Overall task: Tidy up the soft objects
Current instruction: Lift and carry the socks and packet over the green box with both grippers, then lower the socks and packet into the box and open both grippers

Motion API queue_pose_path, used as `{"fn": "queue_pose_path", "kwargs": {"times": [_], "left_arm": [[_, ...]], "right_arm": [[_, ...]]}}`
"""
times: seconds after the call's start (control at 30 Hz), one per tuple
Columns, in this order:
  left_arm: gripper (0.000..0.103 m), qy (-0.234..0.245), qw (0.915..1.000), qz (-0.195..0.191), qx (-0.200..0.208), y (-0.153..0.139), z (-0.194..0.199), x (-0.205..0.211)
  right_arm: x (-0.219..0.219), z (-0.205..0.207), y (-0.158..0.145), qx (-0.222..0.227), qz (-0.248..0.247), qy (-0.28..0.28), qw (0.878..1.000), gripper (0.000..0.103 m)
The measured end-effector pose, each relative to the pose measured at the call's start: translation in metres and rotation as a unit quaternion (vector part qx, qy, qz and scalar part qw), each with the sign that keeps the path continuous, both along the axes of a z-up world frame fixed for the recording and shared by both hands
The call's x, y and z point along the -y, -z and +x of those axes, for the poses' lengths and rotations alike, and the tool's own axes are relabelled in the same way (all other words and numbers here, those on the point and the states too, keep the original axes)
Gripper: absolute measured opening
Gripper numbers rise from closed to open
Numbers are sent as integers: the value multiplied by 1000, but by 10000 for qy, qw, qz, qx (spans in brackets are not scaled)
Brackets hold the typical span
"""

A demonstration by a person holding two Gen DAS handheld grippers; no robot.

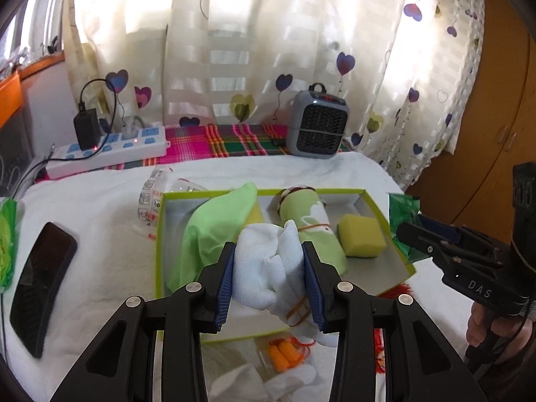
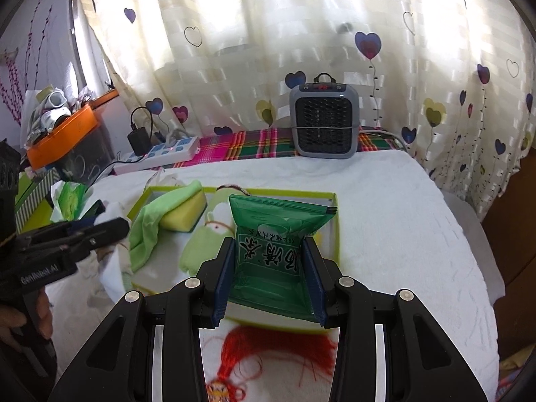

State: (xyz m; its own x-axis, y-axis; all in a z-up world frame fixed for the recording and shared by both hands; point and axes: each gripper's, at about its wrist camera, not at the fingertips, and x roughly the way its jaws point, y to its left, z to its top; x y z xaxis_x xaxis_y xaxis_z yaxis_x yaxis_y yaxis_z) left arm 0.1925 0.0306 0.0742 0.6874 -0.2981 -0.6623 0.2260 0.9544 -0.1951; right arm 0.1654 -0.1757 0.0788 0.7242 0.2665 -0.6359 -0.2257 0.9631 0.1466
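White towelling covers the bed [image 2: 402, 207], where a green-rimmed box [image 1: 159, 231] sits mid-surface. Left gripper [image 1: 269, 278] clamps a banded white cloth roll [image 1: 268, 268] over the box; right gripper [image 2: 270, 276] pinches a green packet [image 2: 274, 231], hiding the box's right side.

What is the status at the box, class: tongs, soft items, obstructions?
Left tongs shut on white cloth bundle. Right tongs shut on green packet. Both over green-rimmed box. Box crowded: green towel roll, yellow sponge.
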Motion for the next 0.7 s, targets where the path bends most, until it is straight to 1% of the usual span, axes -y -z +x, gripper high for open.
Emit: {"fn": "queue_pose_path", "kwargs": {"times": [0.13,0.27,0.43,0.7], "left_arm": [[37,14,9999,33,-106,8,12,1],[37,-21,9998,57,-204,15,20,1],[37,-97,9995,67,-308,23,31,-2],[37,-177,9990,229,-351,31,38,-1]], "right_arm": [[-5,14,1,-14,-62,-33,10000,41],[-7,31,8,-143,-182,-10,9997,41],[-8,43,16,-272,-198,4,9994,41],[-10,58,31,-473,-335,44,9983,41]]}}
